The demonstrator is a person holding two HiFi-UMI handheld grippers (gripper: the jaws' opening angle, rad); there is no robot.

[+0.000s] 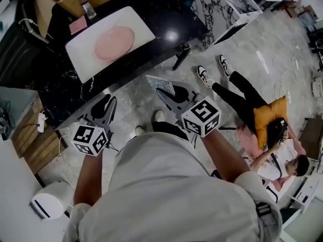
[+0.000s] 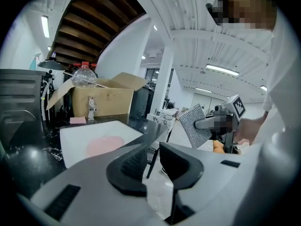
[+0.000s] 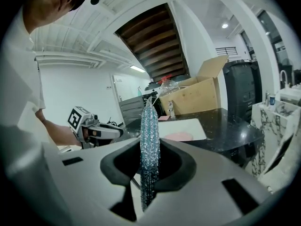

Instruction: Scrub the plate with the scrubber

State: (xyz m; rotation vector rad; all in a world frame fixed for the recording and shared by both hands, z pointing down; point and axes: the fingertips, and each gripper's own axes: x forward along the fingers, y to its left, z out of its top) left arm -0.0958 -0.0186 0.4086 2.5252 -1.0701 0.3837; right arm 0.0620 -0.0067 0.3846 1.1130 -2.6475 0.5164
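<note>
The pink plate [image 1: 114, 42] lies on a white tray [image 1: 81, 54] on the black desk [image 1: 166, 19]. Nothing touches the plate.

The right tool [image 1: 169, 89] pinches the sparkly scrubber [image 3: 149, 126]. The scrubber stands on its thin edge between the two pads and sticks out past the tips. The left tool [image 1: 106, 107] has its pads spread, with nothing between them.

The job right now looks like getting the scrubber over to the plate. To do it well, I think the right tool should keep its pinch tight so the floppy scrubber does not slip out. It should come in above the plate and then go down. The wide flat side of the scrubber should lie on the plate, not the thin edge, so the tool may need to roll over a bit. The plate may slide on the smooth tray when rubbed. The left tool could hold the rim of the plate to keep it in place.

Both tools are held out in front of the person, side by side. They point toward the plate and tip a little down. Both are over the floor [image 1: 131, 92], well apart from the plate and on the near side of it.
</note>
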